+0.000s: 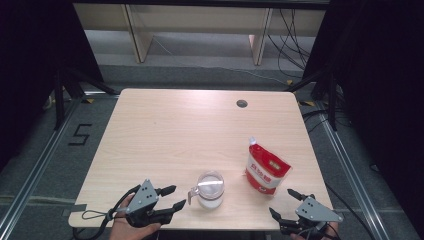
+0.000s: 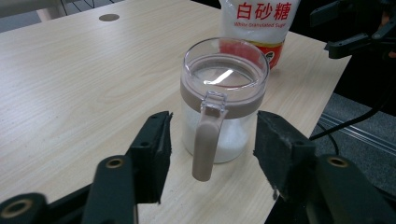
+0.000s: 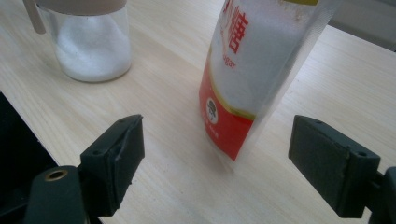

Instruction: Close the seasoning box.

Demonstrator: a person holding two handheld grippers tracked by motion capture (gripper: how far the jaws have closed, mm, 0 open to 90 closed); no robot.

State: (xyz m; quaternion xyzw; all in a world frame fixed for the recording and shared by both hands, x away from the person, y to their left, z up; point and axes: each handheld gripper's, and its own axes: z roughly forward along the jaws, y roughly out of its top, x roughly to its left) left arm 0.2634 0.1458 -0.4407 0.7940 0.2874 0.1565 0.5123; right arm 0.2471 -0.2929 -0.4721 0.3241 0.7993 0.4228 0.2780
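A clear jar [image 1: 210,189] with a beige lid rim and handle, holding white grains, stands near the table's front edge. My left gripper [image 1: 177,196] is open just left of it. In the left gripper view the jar [image 2: 233,135] turns its handle toward me, and the handle hangs between the spread jaws of the left gripper [image 2: 210,154], untouched. A red and white sugar bag [image 1: 266,170] stands upright to the jar's right. My right gripper [image 1: 281,201] is open close in front of it. In the right gripper view the bag [image 3: 252,70] rises beyond the wide jaws of the right gripper [image 3: 217,154].
The light wooden table [image 1: 175,130] has a round cable hole [image 1: 242,103] near its far edge. Dark floor, metal rails and black stands surround it. Cables trail from both grippers off the front edge.
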